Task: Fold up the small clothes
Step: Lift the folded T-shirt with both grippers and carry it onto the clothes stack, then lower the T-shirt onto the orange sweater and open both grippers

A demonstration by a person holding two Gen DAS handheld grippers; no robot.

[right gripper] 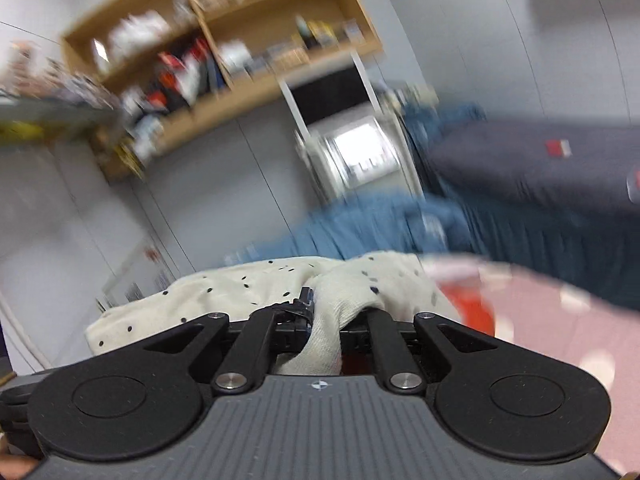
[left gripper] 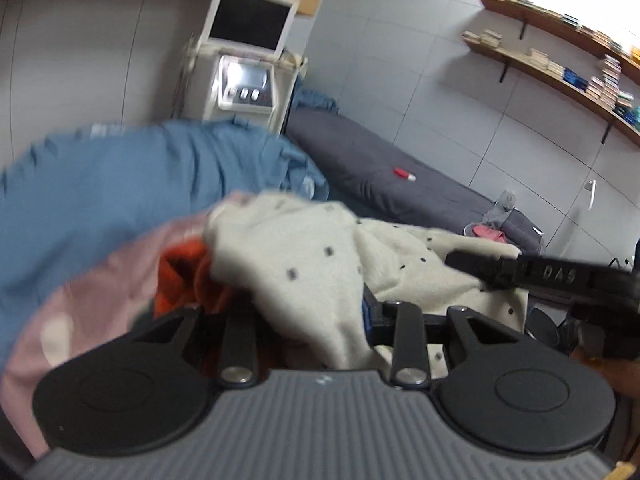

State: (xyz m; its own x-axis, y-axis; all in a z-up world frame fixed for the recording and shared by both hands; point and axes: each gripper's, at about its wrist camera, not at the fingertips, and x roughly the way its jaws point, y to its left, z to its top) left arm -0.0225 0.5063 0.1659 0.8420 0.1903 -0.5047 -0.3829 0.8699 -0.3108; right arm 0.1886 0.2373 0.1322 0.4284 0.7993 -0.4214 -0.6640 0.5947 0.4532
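We see both claws closed on the cream dotted garment (left gripper: 304,248), lifted above the pink spotted cloth (left gripper: 80,304). Our left gripper (left gripper: 320,320) pinches a fold that drapes over its fingers; our right gripper (right gripper: 324,320) clamps another bunch. An orange garment (left gripper: 188,280) lies just beside it.

A white machine (left gripper: 248,76) with a dark screen stands at the upper middle by the grey wall. A grey bed (left gripper: 384,168) with a small red thing (left gripper: 404,174) on it sits right of it. Wooden shelves (left gripper: 560,52) with books hang at the upper right.
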